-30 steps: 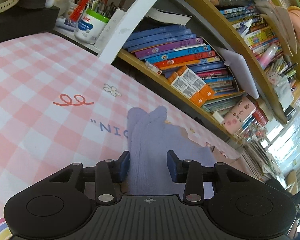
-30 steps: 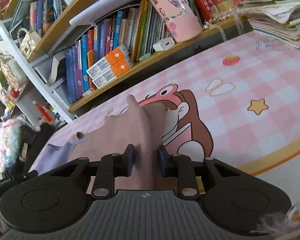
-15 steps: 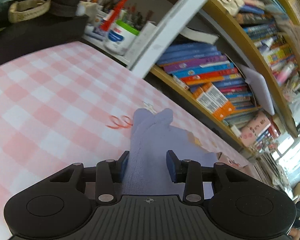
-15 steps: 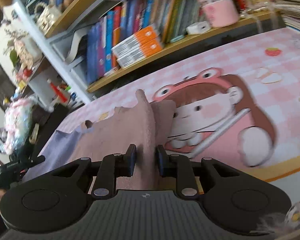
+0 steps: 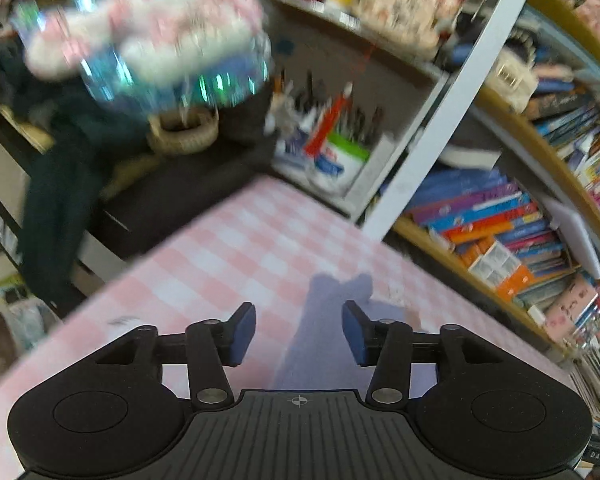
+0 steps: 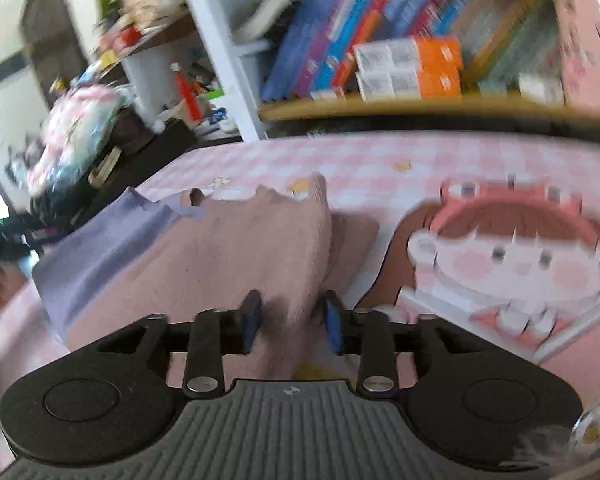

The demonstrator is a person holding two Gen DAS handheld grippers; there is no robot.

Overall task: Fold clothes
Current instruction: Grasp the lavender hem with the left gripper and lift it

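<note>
— Lilac and dusty-pink terry cloth, a soft two-tone garment point(image 6: 204, 256), is lying spread on the pink-and-white checked counter point(image 5: 260, 248) in front of us. Why are we holding it at two places?

— We are judging that each end needs its own hold so the cloth folds evenly. Our right gripper point(image 6: 292, 320) is sitting with its blue pads on either side of a raised ridge of the pink part, though they are not quite pressing together, so we are gripping loosely at most. Our left gripper point(image 5: 298, 332) is standing spread wide; the lilac end point(image 5: 328, 320) is lying between and beyond its pads, touched by neither.

— So the left side is free?

— It is looking so. The cloth is resting flat on the counter there.

— What about containers?

— A white tub with a green rim point(image 5: 336, 168) is standing on the shelf behind the counter, holding pens and a red-handled tool. A woven straw basket point(image 5: 182, 132) is sitting further left; we cannot tell what is in it through the blur.
</note>
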